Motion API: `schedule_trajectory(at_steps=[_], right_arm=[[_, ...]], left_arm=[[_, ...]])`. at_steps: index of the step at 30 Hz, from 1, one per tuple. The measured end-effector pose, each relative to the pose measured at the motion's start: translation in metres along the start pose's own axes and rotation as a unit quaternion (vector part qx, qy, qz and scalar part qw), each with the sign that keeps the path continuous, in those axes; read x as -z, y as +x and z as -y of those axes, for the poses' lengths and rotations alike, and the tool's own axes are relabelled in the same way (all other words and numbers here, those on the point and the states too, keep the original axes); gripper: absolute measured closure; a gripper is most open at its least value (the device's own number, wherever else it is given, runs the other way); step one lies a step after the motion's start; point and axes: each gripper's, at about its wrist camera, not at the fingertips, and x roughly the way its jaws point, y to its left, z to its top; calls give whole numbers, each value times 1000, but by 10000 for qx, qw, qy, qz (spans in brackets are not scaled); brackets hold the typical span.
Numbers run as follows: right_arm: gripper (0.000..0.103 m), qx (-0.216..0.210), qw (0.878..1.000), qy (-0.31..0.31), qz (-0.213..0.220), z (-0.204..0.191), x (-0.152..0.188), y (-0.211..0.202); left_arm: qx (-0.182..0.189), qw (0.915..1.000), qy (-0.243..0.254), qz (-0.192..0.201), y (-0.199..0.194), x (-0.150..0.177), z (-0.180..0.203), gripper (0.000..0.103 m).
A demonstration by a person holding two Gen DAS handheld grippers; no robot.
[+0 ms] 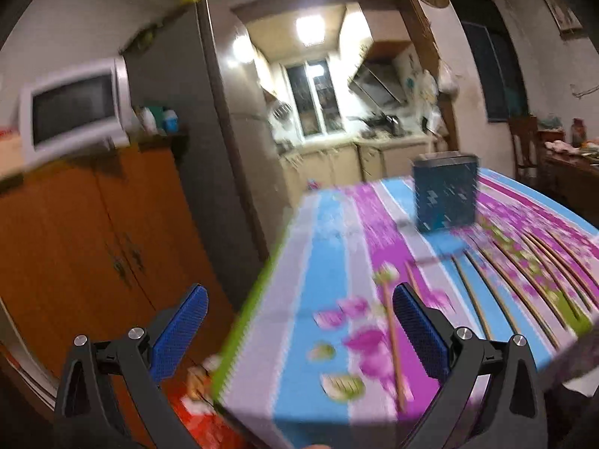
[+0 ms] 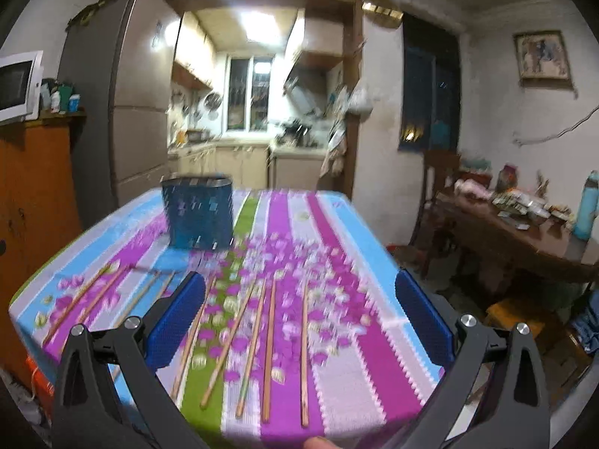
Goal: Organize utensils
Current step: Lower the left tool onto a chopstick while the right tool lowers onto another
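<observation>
Counter edges: the counter (image 2: 337,385), under a striped, flowered cloth of blue, purple, green and grey, shows its near-left corner below the left tongs (image 1: 299,327); in the left wrist view its left edge runs away toward the kitchen doorway
Open room: the right half of the cloth in the right wrist view is bare of utensils up to the right edge; past that edge the floor drops away toward a wooden side table (image 2: 524,239)
Left tongs: spread wide, blue pads gripping nothing, hanging over the counter's near-left corner
Right tongs: the right tongs (image 2: 299,318) are spread wide and hold nothing, above the near edge of the counter
Chopsticks: wooden chopsticks (image 2: 269,344) lie loose and flat on the cloth, fanned roughly lengthwise across the near-left and middle part; motion blur hides the exact count
Holder: a dark blue utensil holder (image 2: 198,213) stands upright at the far-left part of the counter, apart from the chopsticks
Surroundings: an orange-brown cabinet (image 1: 93,243) carrying a white microwave (image 1: 75,108) stands left of the counter, with a grey fridge (image 2: 134,93) beside it
</observation>
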Motion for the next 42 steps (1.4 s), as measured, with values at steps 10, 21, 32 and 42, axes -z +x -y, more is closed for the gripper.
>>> schedule_trajectory(at_steps=[10, 21, 32, 42], right_arm=[[5, -547, 9922, -49, -1120, -7, 55, 9], [57, -890, 9849, -504, -1395, -24, 82, 6], [90, -1245, 9820, -937, -1071, -57, 91, 5], [91, -1105, 9858, -434, -1190, -68, 101, 35]], left_arm=[[922, 9940, 36, -593, -6, 66, 41, 24], [1536, 9837, 383, -857, 4, 87, 92, 65], [1543, 9843, 72, -849, 33, 89, 97, 82], [1422, 9881, 80, -581, 29, 93, 103, 85]])
